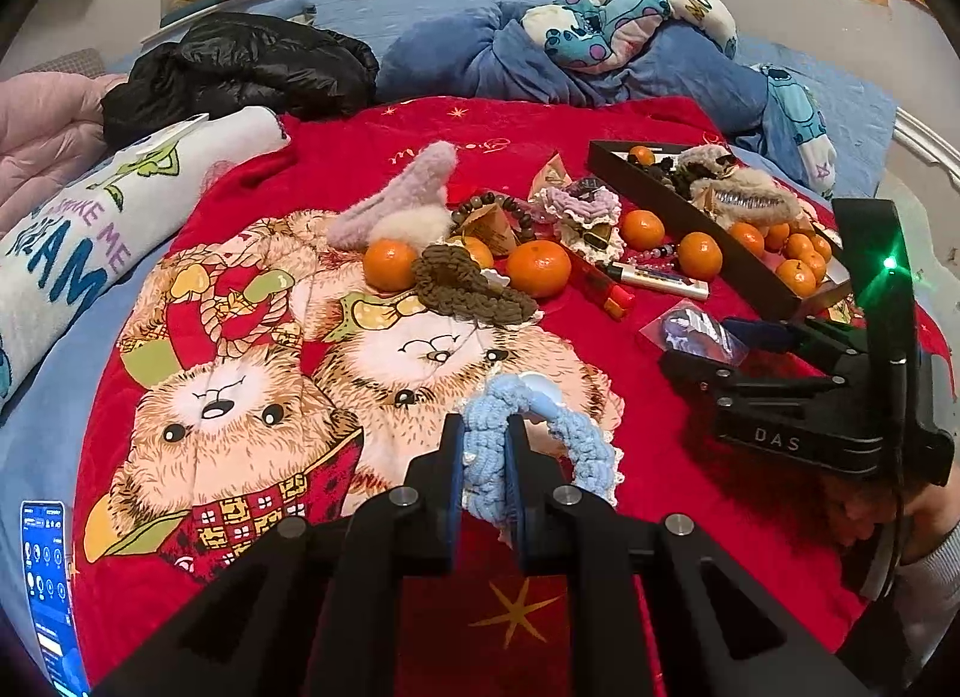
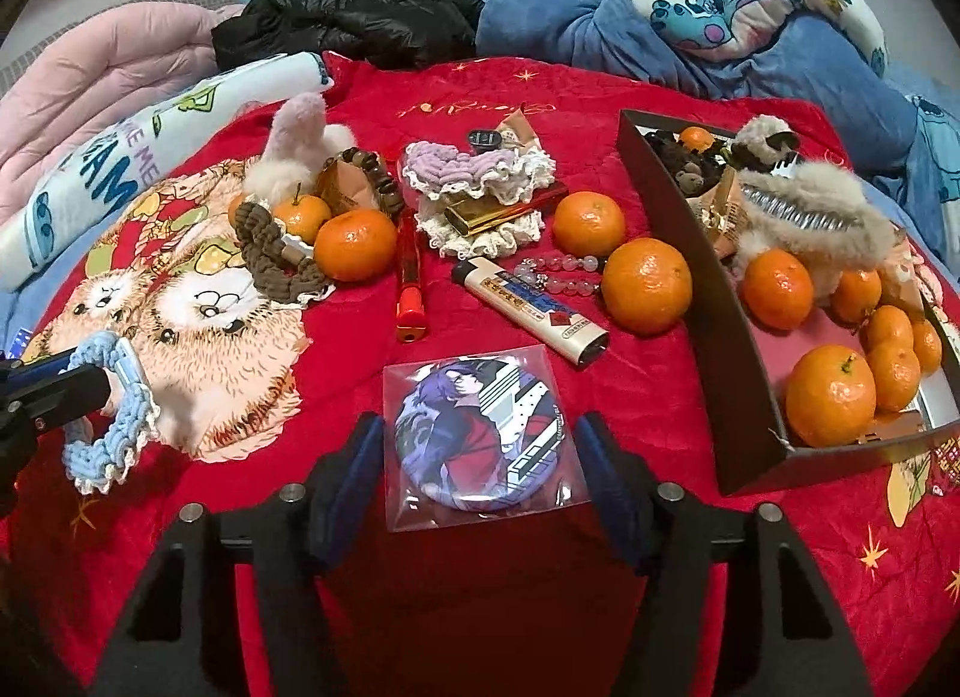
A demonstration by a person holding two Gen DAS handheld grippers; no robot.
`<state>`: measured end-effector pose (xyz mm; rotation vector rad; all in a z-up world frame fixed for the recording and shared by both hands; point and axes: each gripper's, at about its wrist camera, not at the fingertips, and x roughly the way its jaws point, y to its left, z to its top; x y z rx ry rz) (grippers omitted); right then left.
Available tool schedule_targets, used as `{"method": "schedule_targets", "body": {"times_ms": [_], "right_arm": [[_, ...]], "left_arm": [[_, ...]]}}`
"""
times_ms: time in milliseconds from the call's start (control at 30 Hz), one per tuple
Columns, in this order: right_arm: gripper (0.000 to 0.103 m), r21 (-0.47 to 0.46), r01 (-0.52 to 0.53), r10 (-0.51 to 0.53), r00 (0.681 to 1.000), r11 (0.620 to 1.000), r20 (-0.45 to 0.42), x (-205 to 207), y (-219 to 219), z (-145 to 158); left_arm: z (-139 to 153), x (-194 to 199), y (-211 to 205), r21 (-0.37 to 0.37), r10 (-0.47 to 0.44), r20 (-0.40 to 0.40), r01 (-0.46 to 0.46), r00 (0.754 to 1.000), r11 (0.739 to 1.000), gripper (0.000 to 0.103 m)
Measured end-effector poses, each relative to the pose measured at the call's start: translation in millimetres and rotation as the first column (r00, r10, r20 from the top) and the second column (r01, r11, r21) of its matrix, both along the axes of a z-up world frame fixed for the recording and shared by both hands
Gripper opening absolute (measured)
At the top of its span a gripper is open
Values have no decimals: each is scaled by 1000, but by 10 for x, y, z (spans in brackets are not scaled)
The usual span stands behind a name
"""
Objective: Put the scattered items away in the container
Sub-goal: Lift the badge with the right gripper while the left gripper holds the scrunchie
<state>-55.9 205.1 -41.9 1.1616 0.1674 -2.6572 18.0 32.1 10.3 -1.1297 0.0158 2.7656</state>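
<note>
My left gripper (image 1: pixel 486 457) is shut on a light blue crocheted scrunchie (image 1: pixel 576 439), held just above the red blanket; the right wrist view shows the same scrunchie (image 2: pixel 108 415) at the far left. My right gripper (image 2: pixel 483 457) is open, its fingers on either side of a round picture badge in a clear sleeve (image 2: pixel 480 433) that lies flat on the blanket. The dark box (image 2: pixel 678 253) at the right holds several tangerines and fluffy hair claws. Loose tangerines (image 2: pixel 645 286), a white lighter (image 2: pixel 528 310), a red lighter (image 2: pixel 411 283), bead bracelets and scrunchies (image 2: pixel 474 181) lie scattered.
A black jacket (image 1: pixel 240 66) and a blue quilt with a cartoon pillow (image 1: pixel 624 24) lie behind the red blanket (image 1: pixel 660 487). A white lettered cushion (image 1: pixel 90 229) lies at the left. A lit phone (image 1: pixel 51 577) lies at the near left edge.
</note>
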Motion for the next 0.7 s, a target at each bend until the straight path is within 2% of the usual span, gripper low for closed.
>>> {"method": "schedule_targets", "body": {"times_ms": [700], "right_arm": [[61,-75,53,-58,997,996,-58,124,257,212]], "left_arm": [[90,-62,219,3,-17,-38,17,999,1000,13]]}}
